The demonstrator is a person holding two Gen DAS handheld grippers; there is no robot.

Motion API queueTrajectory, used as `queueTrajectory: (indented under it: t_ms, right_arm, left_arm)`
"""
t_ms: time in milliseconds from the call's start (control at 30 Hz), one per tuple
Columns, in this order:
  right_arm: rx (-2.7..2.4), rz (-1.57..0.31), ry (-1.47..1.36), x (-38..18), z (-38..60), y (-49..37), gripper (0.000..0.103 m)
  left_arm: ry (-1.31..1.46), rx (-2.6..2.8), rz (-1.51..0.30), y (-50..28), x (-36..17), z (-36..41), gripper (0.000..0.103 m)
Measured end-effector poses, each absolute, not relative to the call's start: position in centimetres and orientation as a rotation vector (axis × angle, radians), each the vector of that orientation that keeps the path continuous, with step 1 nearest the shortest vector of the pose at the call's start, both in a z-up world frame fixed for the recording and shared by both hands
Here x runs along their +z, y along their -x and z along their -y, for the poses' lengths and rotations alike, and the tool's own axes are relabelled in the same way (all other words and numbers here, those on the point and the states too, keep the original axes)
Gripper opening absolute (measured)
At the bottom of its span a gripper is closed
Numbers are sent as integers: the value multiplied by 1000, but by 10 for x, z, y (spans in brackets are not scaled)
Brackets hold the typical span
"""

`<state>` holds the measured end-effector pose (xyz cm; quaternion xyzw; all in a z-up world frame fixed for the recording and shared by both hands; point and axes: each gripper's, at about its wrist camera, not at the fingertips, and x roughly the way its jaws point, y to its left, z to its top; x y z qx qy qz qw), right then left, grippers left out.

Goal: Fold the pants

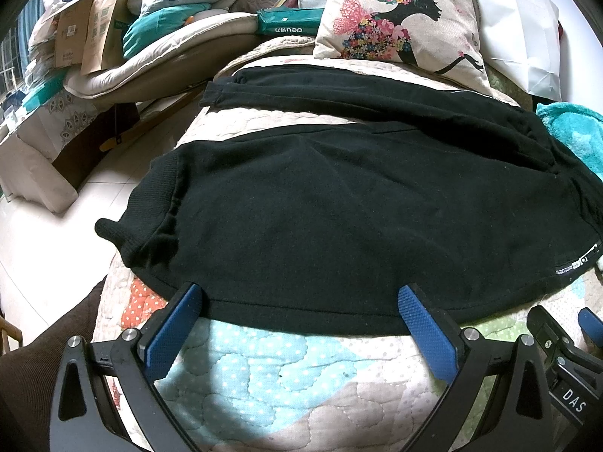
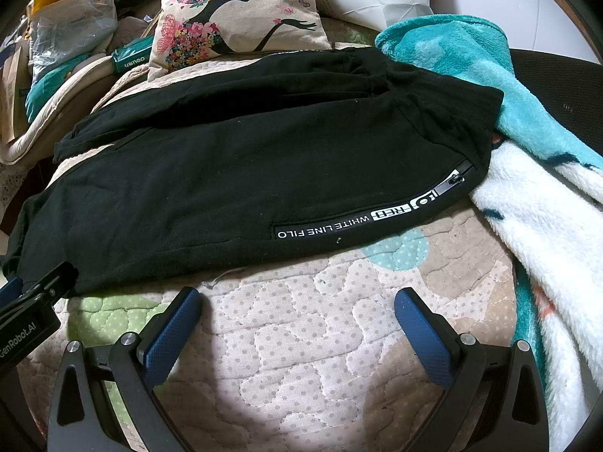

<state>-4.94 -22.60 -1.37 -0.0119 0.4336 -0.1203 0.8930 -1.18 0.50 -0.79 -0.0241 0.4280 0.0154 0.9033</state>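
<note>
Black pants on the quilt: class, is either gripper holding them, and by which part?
Neither. The left gripper and right gripper are open, at the pants' near edge.

A quilted bed (image 2: 301,339) carries black pants (image 2: 226,173), pillow (image 2: 233,11), fleece blanket (image 2: 527,196).

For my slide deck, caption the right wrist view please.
Open right gripper poised over the quilt, just short of black pants laid flat.
</note>
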Motion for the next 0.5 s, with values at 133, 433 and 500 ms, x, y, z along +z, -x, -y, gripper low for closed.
queueTrajectory:
  t_ms: [133, 433, 500]
  right_arm:
    - [-250, -899, 25, -14, 226, 49, 103]
    - [-249, -899, 25, -14, 226, 49, 103]
    - [-249, -900, 24, -14, 226, 49, 103]
  left_arm:
    - [50, 32, -884, 12, -8, -4, 103]
    - [50, 32, -884, 12, -8, -4, 103]
    - [50, 32, -884, 12, -8, -5, 103]
